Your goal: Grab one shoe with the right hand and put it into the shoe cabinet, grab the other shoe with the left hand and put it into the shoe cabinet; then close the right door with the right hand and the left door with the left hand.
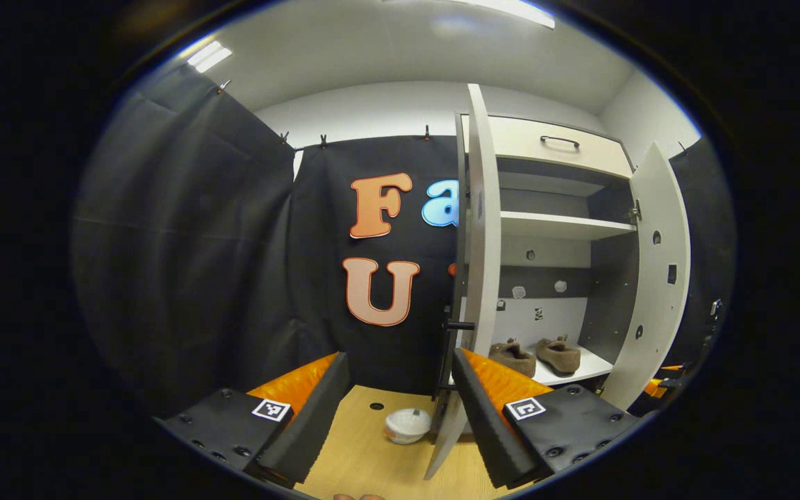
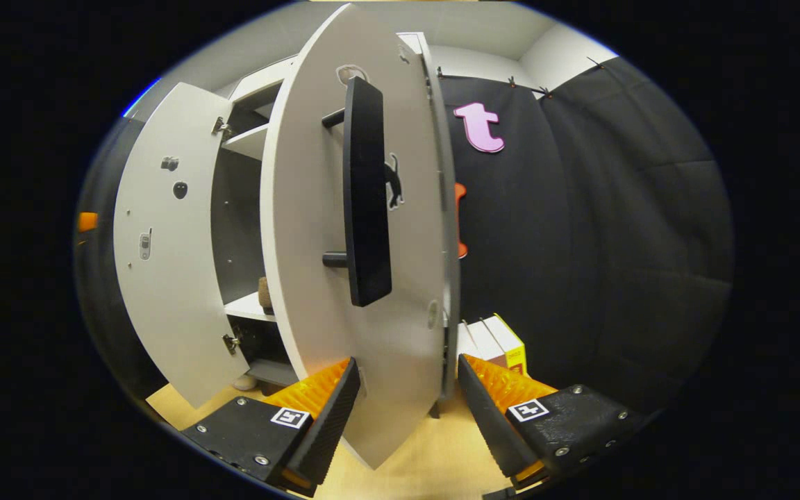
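Since both shoes (image 1: pixel 535 356) are seen on the cabinet's lower shelf (image 1: pixel 591 368), door-closing is judged in hand. The right door (image 2: pixel 310 278) (handle (image 2: pixel 367 191) ahead) must be pushed by the right gripper (image 2: pixel 405 406); the left gripper (image 1: pixel 400 399) is likewise spread wide, holding nothing.

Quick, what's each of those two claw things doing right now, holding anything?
Left gripper: open, holding nothing, near the left door.
Right gripper: open, holding nothing, its fingers astride the right door edge.

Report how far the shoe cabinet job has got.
Done: both shoes sit on the cabinet's bottom shelf. In hand: the right gripper, jaws open, is at the right door. Left: both doors stand open; the left gripper is open by the left door.
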